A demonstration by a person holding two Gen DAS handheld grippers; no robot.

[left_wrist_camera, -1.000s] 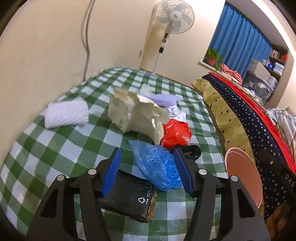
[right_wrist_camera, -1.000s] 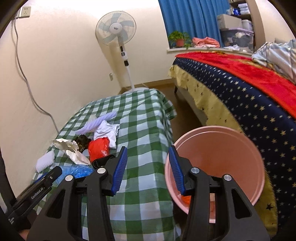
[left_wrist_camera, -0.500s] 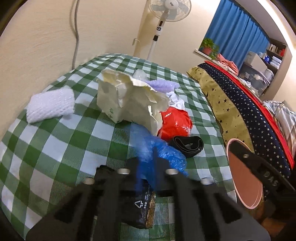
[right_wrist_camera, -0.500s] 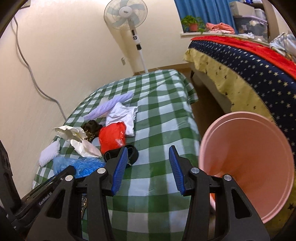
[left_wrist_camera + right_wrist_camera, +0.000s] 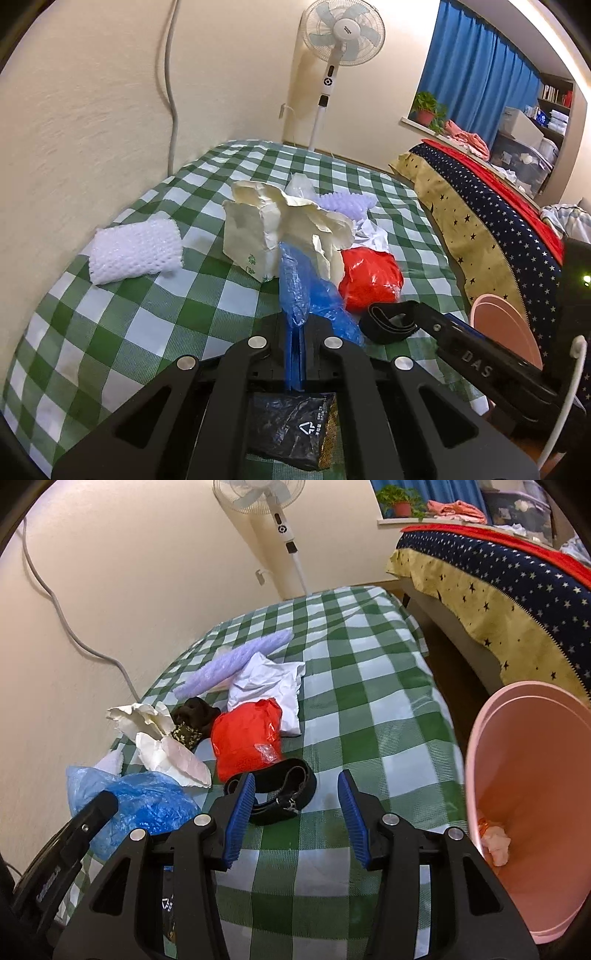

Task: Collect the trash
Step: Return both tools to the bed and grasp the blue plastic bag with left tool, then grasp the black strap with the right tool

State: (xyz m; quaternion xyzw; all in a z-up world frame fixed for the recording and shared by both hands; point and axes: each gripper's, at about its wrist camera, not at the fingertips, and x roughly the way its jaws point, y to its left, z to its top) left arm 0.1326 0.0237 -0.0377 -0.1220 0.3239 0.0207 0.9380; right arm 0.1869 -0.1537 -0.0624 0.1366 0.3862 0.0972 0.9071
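Note:
My left gripper (image 5: 294, 354) is shut on a blue plastic bag (image 5: 299, 291), which also shows in the right wrist view (image 5: 140, 805). A black wrapper (image 5: 291, 428) lies under the left gripper. My right gripper (image 5: 295, 812) is open and empty, just in front of a black strap (image 5: 284, 790). A red bag (image 5: 247, 738), crumpled cream paper (image 5: 280, 225), white paper (image 5: 269, 683), a purple foam piece (image 5: 232, 661) and a white foam pad (image 5: 136, 247) lie on the green checked table (image 5: 369, 686). A pink bin (image 5: 532, 797) stands at the table's right side.
A wall with a grey cable (image 5: 170, 81) runs along the table's left. A standing fan (image 5: 340, 37) is behind the table. A bed with a starred cover (image 5: 491, 221) lies to the right, across a narrow floor gap.
My left gripper has shut on the blue bag and lifted part of it. My right gripper has moved left from the bin toward the black strap.

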